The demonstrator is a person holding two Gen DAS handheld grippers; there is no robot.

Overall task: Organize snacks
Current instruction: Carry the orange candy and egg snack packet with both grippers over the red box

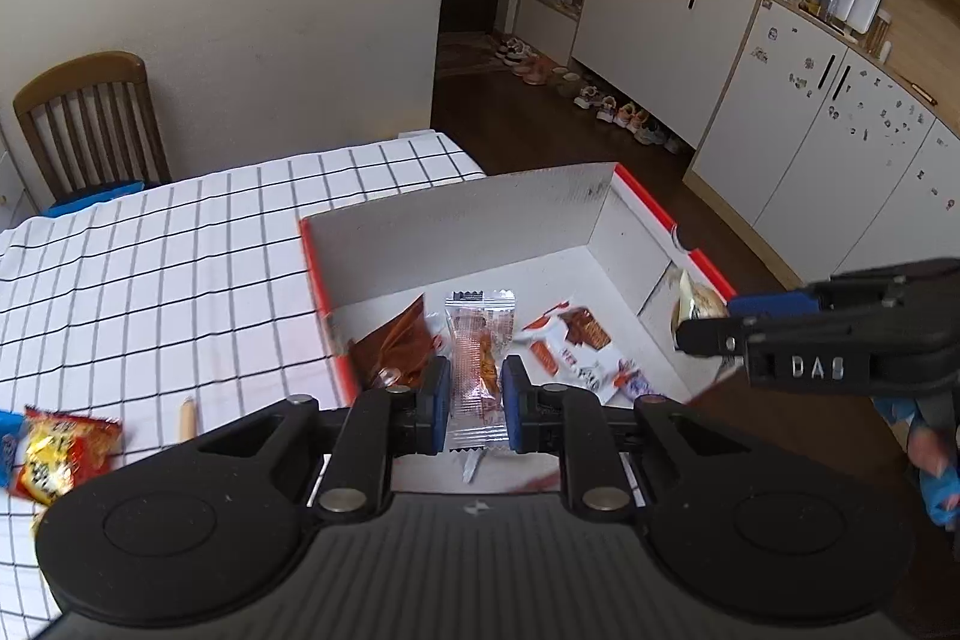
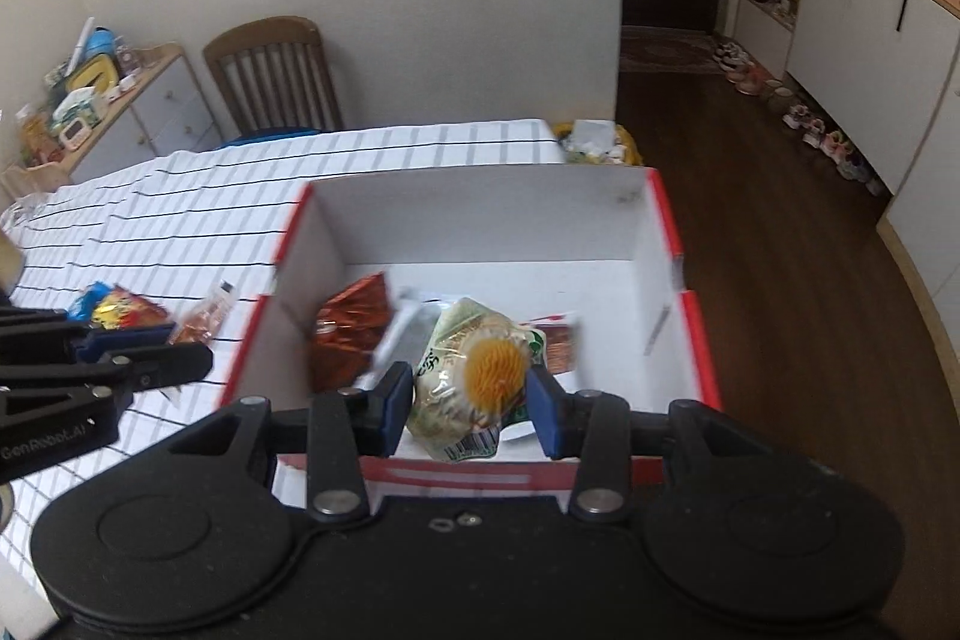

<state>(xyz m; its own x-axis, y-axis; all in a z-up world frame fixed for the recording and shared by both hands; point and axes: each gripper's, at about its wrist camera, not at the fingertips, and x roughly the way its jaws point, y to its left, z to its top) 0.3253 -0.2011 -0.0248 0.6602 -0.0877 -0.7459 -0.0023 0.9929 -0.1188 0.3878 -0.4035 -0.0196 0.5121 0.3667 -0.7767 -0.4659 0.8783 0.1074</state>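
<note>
At the right-hand edge of the checked surface (image 1: 180, 244), a red-and-white box (image 2: 666, 244) stands open-topped, with several snacks already lying on its floor.

Left gripper (image 1: 474, 403): fingers nearly closed, pinching a clear orange sachet (image 1: 480, 340). The sachet's long axis runs straight out ahead between the fingers, its crimped far end pointing toward the box's far wall. It hangs over the box interior, near the front wall.

Right gripper (image 2: 471, 400): fingers partly open but clamped on a puffy green-and-white bun pack (image 2: 474, 370), barcode end nearest the camera, long axis roughly along the fingers and tilted a little left. It is over the front half of the box.

Inside, a shiny brown packet (image 1: 396, 346) lies at the left wall and a white-and-red wrapper (image 1: 570, 340) near the middle.

Step in hand, as I judge it: carrying two items in for release. Next move calls for lowering each over bare floor, clear of the other gripper, then opening.

A red-and-yellow pack (image 1: 60, 454) remains on the surface, outside the box.
</note>
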